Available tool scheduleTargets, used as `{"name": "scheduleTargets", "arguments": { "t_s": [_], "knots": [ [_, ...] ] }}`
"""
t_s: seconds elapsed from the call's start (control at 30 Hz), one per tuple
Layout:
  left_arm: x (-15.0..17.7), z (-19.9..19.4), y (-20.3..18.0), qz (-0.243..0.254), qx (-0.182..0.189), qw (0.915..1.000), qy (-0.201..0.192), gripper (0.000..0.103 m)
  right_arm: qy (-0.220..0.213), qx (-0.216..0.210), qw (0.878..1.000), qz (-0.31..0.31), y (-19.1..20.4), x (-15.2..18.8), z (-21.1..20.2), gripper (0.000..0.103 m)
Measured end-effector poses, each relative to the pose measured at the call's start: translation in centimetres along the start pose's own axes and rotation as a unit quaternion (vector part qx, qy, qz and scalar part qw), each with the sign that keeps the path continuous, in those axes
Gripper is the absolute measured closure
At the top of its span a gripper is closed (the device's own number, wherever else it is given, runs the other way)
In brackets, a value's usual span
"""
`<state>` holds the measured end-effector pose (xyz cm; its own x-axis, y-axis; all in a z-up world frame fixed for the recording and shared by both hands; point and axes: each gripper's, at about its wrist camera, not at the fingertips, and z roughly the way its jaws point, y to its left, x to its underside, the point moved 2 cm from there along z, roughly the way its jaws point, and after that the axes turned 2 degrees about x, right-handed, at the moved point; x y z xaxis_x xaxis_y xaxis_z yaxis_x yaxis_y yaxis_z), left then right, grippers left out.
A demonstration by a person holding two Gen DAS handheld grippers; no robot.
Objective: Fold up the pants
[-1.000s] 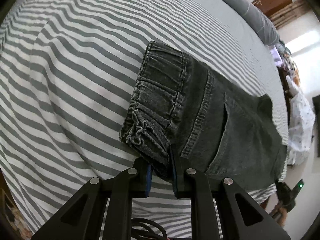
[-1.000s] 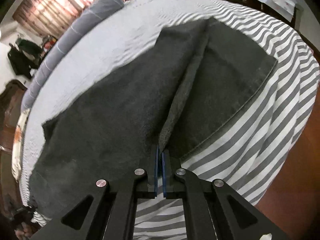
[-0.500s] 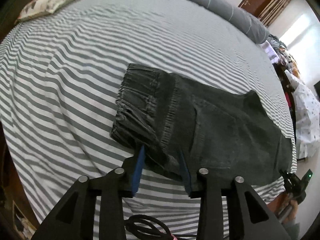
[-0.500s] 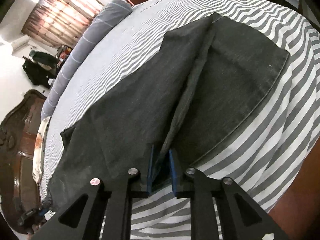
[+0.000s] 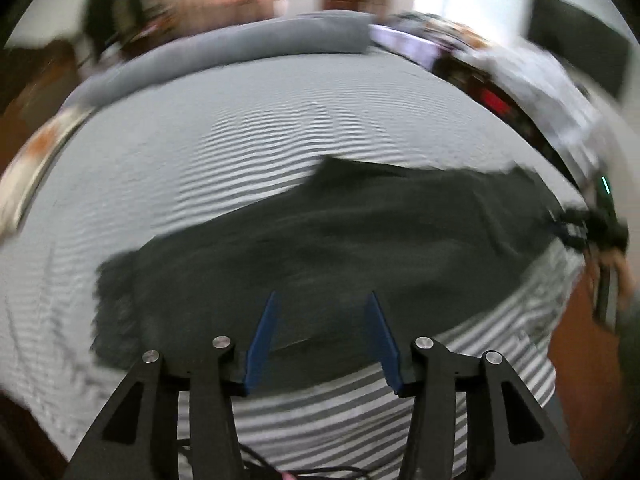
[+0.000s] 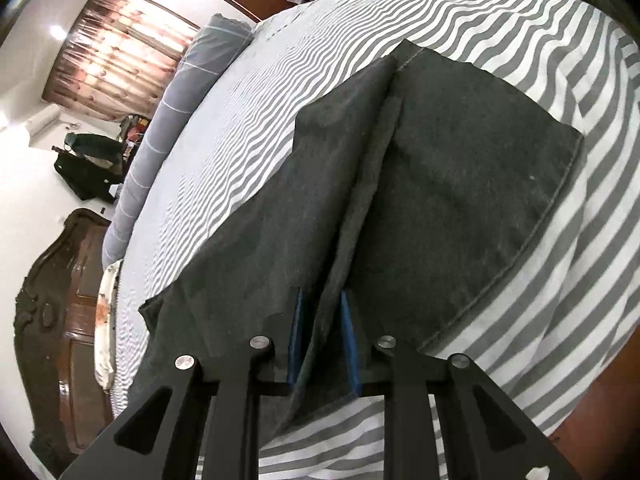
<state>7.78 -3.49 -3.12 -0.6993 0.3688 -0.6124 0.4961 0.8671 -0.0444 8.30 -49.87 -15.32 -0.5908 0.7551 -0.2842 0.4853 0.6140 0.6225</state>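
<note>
Two grippers are working over dark pants [image 5: 360, 240] lying on a striped bed [image 5: 280, 140]. The left gripper [image 5: 323, 336] is opening, its blue pads [image 5: 262, 340] standing well apart with nothing pressed between them; a second ago it was clamped on the gathered waistband, half a second ago it was loosening there, and now it is hovering clear above the near edge of the cloth in a blurred view. The right gripper [image 6: 322, 336], shut tight on a raised fold a second ago, is standing narrowly parted, its pads [image 6: 296, 336] flanking the upright ridge of denim [image 6: 360, 208], which is still running between them; whether the pads are touching it I cannot tell.

Judgement: both releases are indicating that a fold has been laid down and let go. The pants are resting near the bed's front edge, folded lengthwise, with the ridge not yet flattened. A further crosswise fold is probably remaining.
</note>
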Motion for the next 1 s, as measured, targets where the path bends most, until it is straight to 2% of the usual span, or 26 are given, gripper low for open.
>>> {"name": "scheduleTargets", "arguments": {
  "t_s": [0.07, 0.13, 0.27, 0.5, 0.6, 0.67, 0.7, 0.73, 0.77, 0.83, 1.0],
  "knots": [
    [-0.9, 1.9, -3.4, 0.040, 0.018, 0.9990, 0.004, 0.055, 0.007, -0.005, 1.000, 0.001, 0.0, -0.6, 0.3, 0.084],
    [-1.5, 3.2, -5.8, 0.064, 0.030, 0.9975, 0.003, 0.055, 0.013, -0.014, 1.000, 0.000, 0.0, -1.0, 0.3, 0.093],
    [-2.5, 5.9, -11.3, 0.121, 0.057, 0.9910, -0.002, 0.055, 0.016, -0.025, 1.000, -0.001, 0.1, -1.7, -0.2, 0.097],
    [-2.1, 8.8, -19.4, 0.224, 0.066, 0.9721, -0.024, 0.055, 0.003, -0.054, 0.998, 0.014, -0.3, -3.4, -2.1, 0.101],
    [-1.6, 10.0, -21.1, 0.238, 0.070, 0.9688, -0.012, 0.054, 0.013, -0.046, 0.999, -0.005, -0.4, -3.4, -2.1, 0.096],
    [-1.1, 10.5, -21.3, 0.241, 0.066, 0.9682, -0.007, 0.054, 0.031, -0.043, 0.999, -0.008, -0.8, -2.9, -1.6, 0.082],
    [-0.9, 10.8, -21.3, 0.246, 0.061, 0.9673, -0.005, 0.054, 0.034, -0.044, 0.998, 0.000, -1.3, -2.7, -1.4, 0.066],
    [-0.8, 11.2, -21.4, 0.249, 0.057, 0.9668, -0.003, 0.054, 0.034, -0.038, 0.999, 0.006, -1.7, -2.6, -1.1, 0.063],
    [-0.7, 11.5, -21.5, 0.250, 0.054, 0.9668, 0.001, 0.054, 0.036, -0.037, 0.999, 0.012, -2.1, -2.5, -0.8, 0.063],
    [-0.6, 11.9, -21.6, 0.247, 0.052, 0.9676, 0.004, 0.054, 0.036, -0.056, 0.997, 0.024, -2.4, -2.4, -0.1, 0.072],
    [-0.3, 12.9, -22.1, 0.255, 0.044, 0.9660, 0.003, 0.054, 0.019, -0.050, 0.998, 0.040, -2.6, -3.6, 1.2, 0.084]
  ]
}}
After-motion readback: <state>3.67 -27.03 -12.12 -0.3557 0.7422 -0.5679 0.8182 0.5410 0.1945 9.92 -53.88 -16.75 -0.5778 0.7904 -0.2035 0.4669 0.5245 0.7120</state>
